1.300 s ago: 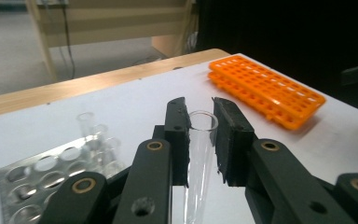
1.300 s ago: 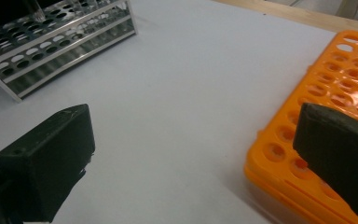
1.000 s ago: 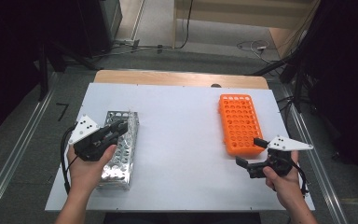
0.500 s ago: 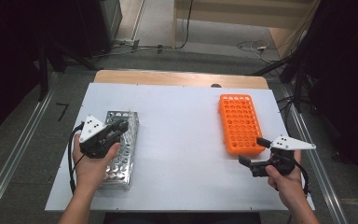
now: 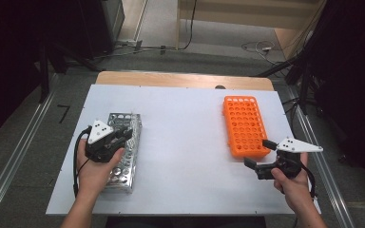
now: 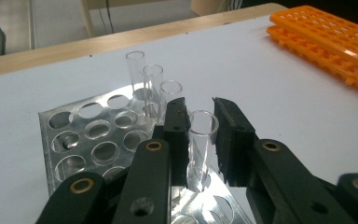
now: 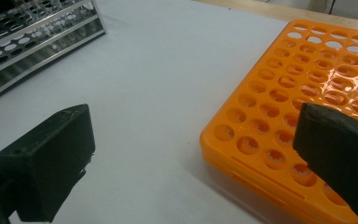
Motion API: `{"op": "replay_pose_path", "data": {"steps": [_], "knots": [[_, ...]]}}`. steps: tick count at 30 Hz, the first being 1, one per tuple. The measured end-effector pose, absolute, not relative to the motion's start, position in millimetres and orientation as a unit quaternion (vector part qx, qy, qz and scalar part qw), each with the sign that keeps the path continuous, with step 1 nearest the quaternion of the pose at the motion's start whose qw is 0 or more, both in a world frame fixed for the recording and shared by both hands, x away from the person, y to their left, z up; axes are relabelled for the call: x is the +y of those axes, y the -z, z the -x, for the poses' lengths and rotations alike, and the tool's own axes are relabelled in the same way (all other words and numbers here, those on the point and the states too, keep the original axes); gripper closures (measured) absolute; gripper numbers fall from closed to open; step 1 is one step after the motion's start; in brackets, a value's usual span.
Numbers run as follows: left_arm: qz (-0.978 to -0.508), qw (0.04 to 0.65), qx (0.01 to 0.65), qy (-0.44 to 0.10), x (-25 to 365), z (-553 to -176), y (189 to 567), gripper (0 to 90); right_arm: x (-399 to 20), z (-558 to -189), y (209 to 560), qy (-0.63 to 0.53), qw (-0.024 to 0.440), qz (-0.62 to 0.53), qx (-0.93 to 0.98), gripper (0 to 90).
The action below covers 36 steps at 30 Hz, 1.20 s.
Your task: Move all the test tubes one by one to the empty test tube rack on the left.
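A clear test tube (image 6: pixel 200 140) stands in a hole of the metal rack (image 5: pixel 123 166) at the table's left. My left gripper (image 5: pixel 125 135) hangs over that rack. In the left gripper view its jaws (image 6: pixel 199 109) press the tube's upper part from both sides. Three more clear tubes (image 6: pixel 153 84) stand in a row just behind it in the metal rack (image 6: pixel 93 135). My right gripper (image 5: pixel 259 153) is open just off the near corner of the orange rack (image 5: pixel 244 124), with bare table between its wide-spread fingers (image 7: pixel 191 154). The orange rack (image 7: pixel 307 84) has empty holes.
The white tabletop (image 5: pixel 185 142) lies between the two racks. A wooden strip (image 5: pixel 185 80) runs along the far edge. Cables and dark equipment sit on the floor beyond. Metal rails flank the table.
My left gripper has crept slightly forward and right over the metal rack. The right gripper has drifted a little to the right beside the orange rack, still open.
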<state>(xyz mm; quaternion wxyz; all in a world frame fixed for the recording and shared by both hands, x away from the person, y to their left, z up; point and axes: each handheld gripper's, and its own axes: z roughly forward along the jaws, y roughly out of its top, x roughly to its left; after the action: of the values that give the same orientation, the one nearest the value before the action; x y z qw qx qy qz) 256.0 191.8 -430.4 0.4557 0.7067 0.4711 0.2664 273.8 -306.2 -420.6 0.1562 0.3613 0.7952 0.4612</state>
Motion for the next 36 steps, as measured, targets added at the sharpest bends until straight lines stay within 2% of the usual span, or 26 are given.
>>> {"op": "replay_pose_path", "data": {"steps": [10,23,36], "knots": [[-0.712,0.471,0.464,-0.238,194.6,-254.3,428.8,69.9,-306.0,-274.6,422.1,-0.460,0.154,-0.362,0.796,0.0],[-0.707,0.508,0.441,-0.216,198.5,-247.9,424.4,37.5,-307.9,-275.1,422.3,-0.463,0.155,-0.360,0.795,0.0],[-0.699,0.534,0.427,-0.210,199.7,-242.6,419.7,10.4,-309.0,-275.7,423.4,-0.464,0.155,-0.358,0.795,0.0]]}}
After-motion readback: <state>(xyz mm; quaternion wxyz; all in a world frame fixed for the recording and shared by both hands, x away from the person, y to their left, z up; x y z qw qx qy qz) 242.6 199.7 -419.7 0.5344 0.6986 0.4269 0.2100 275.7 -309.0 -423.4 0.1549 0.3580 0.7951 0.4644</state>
